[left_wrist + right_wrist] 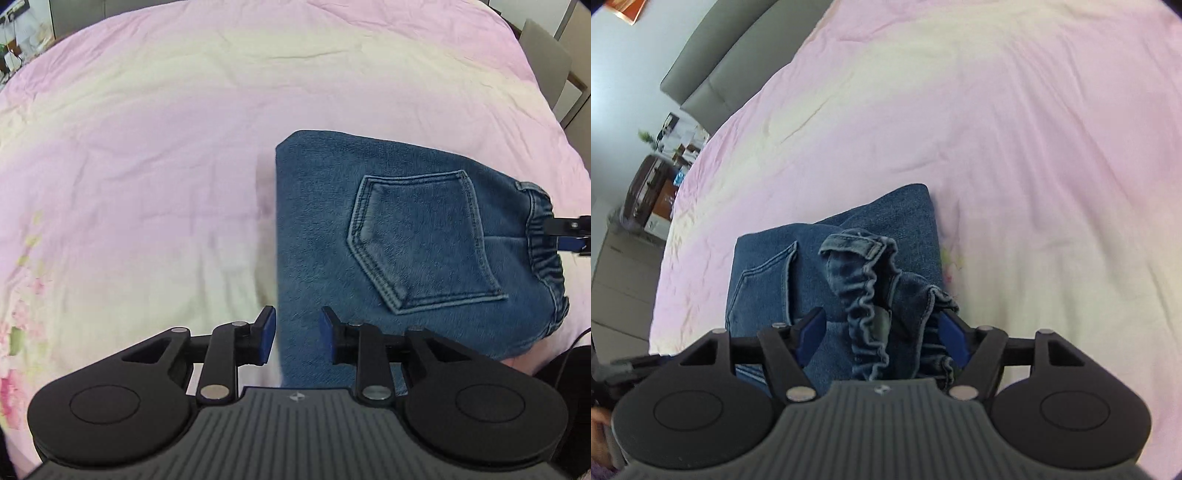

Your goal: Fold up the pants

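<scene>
Folded blue jeans [406,236] lie on a pink bed sheet [147,147], back pocket [421,240] facing up. My left gripper [297,325] hovers open over the left folded edge of the jeans; its blue pads [267,332] touch nothing. At the right edge of that view, the right gripper's finger [569,229] reaches to the elastic waistband [543,236]. In the right wrist view, my right gripper [882,332] stands open and wide, with the ruffled waistband [864,295] bunched up loosely between its jaws. The jeans [764,280] lie flat beneath.
The sheet [1034,147] spreads far beyond the jeans, with a floral print [22,314] at the left. A grey headboard [713,66] and a cluttered bedside stand [665,155] lie past the bed's edge. Grey furniture [546,59] stands at the far right corner.
</scene>
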### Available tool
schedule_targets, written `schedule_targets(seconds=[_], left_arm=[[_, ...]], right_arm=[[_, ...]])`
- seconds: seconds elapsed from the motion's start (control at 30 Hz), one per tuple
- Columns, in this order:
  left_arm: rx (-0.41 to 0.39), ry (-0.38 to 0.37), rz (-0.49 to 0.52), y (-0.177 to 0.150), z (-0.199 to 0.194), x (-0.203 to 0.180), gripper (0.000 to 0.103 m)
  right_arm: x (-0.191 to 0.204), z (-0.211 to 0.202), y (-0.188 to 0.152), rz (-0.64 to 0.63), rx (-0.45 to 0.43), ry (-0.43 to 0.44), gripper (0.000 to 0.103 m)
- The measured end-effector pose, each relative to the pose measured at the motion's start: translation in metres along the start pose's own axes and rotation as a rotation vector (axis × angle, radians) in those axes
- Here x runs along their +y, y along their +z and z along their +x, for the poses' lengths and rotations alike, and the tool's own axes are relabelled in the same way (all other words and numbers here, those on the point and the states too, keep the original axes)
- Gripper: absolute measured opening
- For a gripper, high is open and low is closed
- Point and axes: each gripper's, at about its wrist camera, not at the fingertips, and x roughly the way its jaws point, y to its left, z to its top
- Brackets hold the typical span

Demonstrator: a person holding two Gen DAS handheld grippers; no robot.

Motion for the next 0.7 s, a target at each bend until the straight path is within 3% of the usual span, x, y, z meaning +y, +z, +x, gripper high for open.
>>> schedule_targets(seconds=[0.13,0.17,0.2,0.3,0.4,0.57,0.7], left_arm=[[0.005,-0.006,0.005,-0.001,0.010,-0.002,0.035],[0.005,-0.006,0.001,-0.003,0.008,-0.001,0.035],[0.005,-0.005,-0.005,-0.003,0.010,0.000,0.035],[0.001,-0.014,-0.031,-0.002,0.011,0.006,0.035],[-0.018,-0.017,-0.065,0.000,0.013,0.011,0.035],[-0.064,-0.025,-0.103,0.003,0.008,0.014,0.035],[-0.082,-0.029,-0.113,0.003,0.005,0.016,0.035]], right_arm=[[-0.019,0.021,0.007,0.129,0.013,0.056,0.064],[-0.020,0.022,0.008,0.136,0.007,0.070,0.056],[-0.018,0.022,0.010,0.122,0.011,0.081,0.039],[0.006,0.012,0.011,-0.018,-0.005,0.044,0.019],[0.042,-0.005,0.015,-0.165,-0.046,0.069,0.015],[0.094,-0.040,0.030,-0.339,-0.147,0.240,0.013],[0.073,-0.017,0.047,-0.257,-0.091,0.138,0.013]])
